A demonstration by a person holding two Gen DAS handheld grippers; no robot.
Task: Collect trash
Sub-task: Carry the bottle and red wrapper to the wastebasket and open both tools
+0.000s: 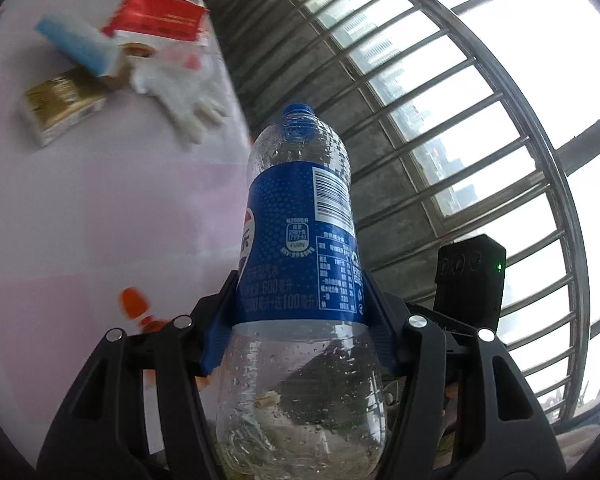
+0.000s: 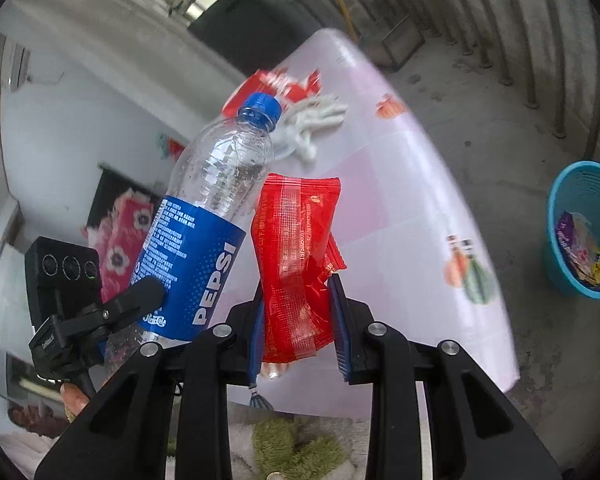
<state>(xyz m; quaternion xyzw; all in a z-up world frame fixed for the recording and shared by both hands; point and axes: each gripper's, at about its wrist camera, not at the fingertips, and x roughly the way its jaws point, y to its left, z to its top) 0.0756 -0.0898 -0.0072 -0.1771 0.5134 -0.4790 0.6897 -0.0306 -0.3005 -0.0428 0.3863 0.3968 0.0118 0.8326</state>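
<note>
My left gripper (image 1: 300, 312) is shut on an empty clear Pepsi bottle (image 1: 300, 240) with a blue label and blue cap, held up off the table. The same bottle (image 2: 204, 216) shows at the left of the right wrist view, with the left gripper's finger (image 2: 140, 292) against its label. My right gripper (image 2: 298, 308) is shut on a red snack wrapper (image 2: 296, 256), held above the table. A blue trash basket (image 2: 584, 232) with several wrappers inside stands on the floor at the right.
The table with a pale pink cloth (image 1: 100, 220) holds a white glove (image 1: 180, 96), a gold box (image 1: 60, 108), a blue-and-white box (image 1: 80, 46) and a red packet (image 1: 160, 16). The glove (image 2: 312, 120) lies near the table's far end. A barred window (image 1: 480, 120) is on the right.
</note>
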